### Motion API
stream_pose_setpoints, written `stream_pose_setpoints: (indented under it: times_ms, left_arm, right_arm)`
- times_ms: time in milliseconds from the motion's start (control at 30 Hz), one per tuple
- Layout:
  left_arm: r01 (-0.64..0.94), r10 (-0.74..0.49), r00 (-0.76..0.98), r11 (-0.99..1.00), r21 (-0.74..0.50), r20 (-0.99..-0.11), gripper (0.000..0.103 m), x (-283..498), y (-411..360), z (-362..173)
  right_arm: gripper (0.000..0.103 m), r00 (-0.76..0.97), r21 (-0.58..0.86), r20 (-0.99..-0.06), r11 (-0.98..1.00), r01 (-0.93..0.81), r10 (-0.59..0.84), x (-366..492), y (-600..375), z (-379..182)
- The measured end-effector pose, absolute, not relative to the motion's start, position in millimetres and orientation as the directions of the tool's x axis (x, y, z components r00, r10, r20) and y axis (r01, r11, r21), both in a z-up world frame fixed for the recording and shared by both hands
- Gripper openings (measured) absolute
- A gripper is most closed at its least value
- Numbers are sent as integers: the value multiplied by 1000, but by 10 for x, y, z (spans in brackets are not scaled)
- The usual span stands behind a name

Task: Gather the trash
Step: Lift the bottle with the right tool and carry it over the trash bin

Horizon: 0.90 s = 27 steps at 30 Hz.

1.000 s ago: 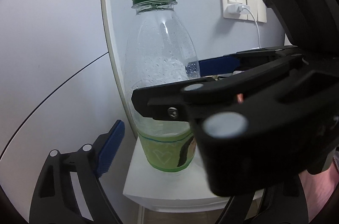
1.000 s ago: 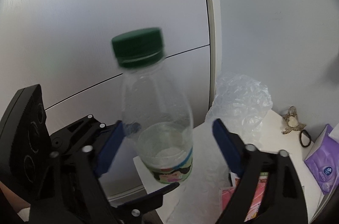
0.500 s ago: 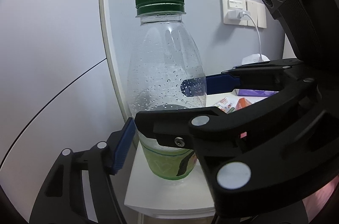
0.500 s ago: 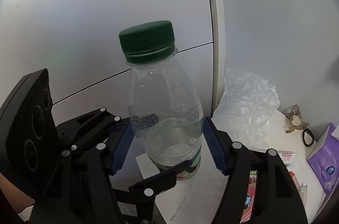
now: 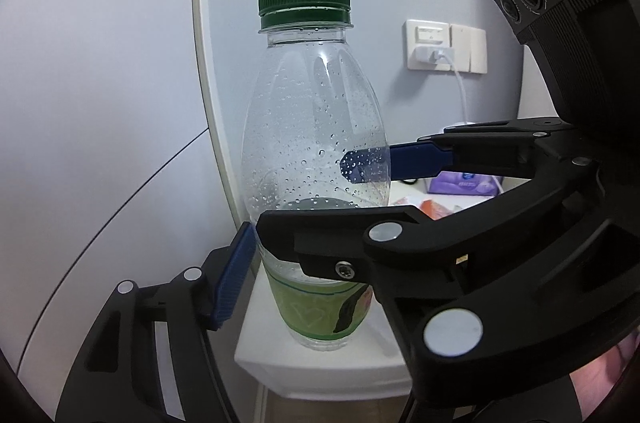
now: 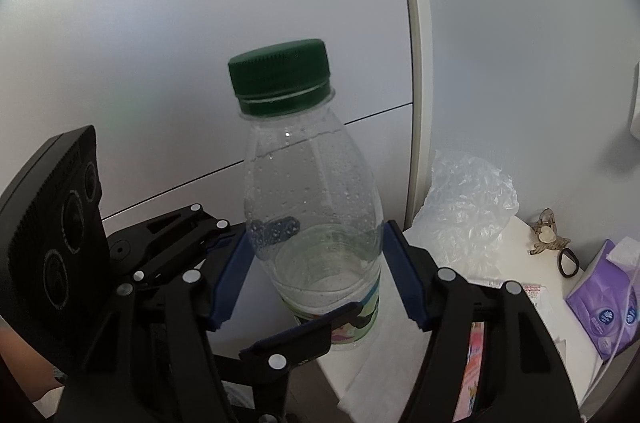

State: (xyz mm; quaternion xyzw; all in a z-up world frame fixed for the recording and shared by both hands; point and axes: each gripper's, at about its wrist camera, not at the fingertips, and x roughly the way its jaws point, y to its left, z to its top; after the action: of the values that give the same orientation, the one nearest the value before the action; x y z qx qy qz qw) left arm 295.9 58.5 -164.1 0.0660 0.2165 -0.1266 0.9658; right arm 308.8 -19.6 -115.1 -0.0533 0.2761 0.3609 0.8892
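A clear plastic bottle (image 5: 316, 127) (image 6: 312, 191) with a green cap and a green label stands upright over the corner of a small white table (image 5: 304, 363) (image 6: 384, 363). I cannot tell whether its base touches the top. My right gripper (image 6: 316, 279) is shut on its lower body, a blue pad pressed on each side. My left gripper (image 5: 316, 271) holds it crosswise: one pad (image 5: 232, 275) presses the left side and the other finger is hidden behind the right gripper (image 5: 316, 199). In the right wrist view the left gripper (image 6: 296, 275) reaches in from the left.
A crumpled clear plastic bag (image 6: 468, 207) lies right behind the bottle. Further right are a hair clip (image 6: 546, 235), a purple tissue pack (image 6: 608, 307) (image 5: 464, 181) and pink packets (image 6: 476, 363). A wall socket with a charger (image 5: 434, 51) is behind; a grey panel stands at left.
Both grippers have closed in from either side until their pads press on the bottle. The hands have shifted a little, with the bottle steady between the jaws.
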Motion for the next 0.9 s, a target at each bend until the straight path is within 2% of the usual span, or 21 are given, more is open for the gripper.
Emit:
stream_pose_setpoints:
  times_ms: [467, 633, 900]
  left_arm:
    - [192, -126, 874, 977, 95, -470, 62, 1821, 456, -1327]
    - [163, -98, 863, 982, 90, -496, 62, 1535, 527, -1377]
    - [110, -57, 831, 992, 62, -553, 62, 1056, 640, -1738]
  right_arm:
    - [63, 509, 149, -527, 664, -733, 680, 2085, -252, -987]
    - [63, 473, 163, -544, 640, -751, 693, 1812, -127, -1094]
    - [63, 404, 178, -601, 608, -774, 690, 1458, 107, -1455]
